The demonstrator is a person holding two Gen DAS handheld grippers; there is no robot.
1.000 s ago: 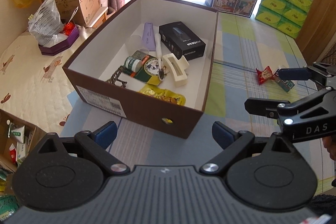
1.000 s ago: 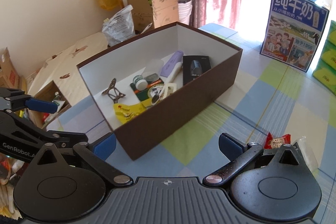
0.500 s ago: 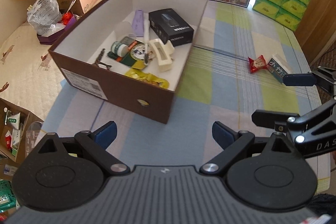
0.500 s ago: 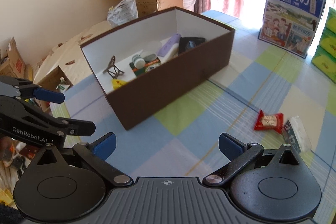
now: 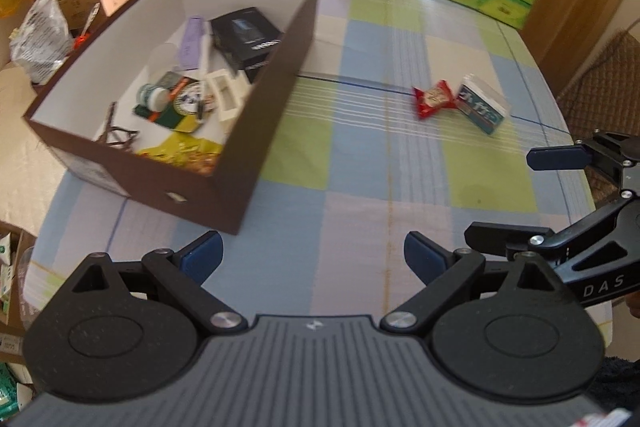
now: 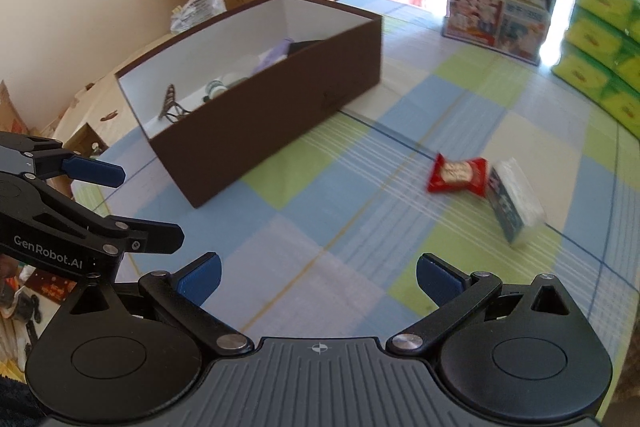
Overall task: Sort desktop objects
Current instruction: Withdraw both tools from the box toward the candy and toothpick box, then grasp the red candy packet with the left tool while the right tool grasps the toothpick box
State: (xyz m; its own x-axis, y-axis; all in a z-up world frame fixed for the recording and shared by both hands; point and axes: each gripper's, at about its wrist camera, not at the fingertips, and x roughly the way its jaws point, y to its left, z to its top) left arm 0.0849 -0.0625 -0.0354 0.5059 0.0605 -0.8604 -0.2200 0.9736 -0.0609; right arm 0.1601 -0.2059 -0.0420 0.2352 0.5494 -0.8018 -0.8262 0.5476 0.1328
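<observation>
Two packets (image 6: 486,189) beside brown box (image 6: 280,123), unobstructed.

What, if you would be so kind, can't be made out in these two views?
- Brown box contents, right wrist view: near wall hides most.
- Tissue pack print, right wrist view: motion blur.
- Yellow snack packet, left wrist view: blurred, partly behind the box wall.
- Right tool, left wrist view: cut by frame edge.

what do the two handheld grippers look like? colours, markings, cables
Both match: matte black left gripper and right gripper with blue finger pads, two round black discs, silver pivot screws and a grey ribbed centre plate bearing a small white mark. Seen from the side, the left reads "GenRobot.AI", the right "DAS", both white. No cables or sleeves visible.
</observation>
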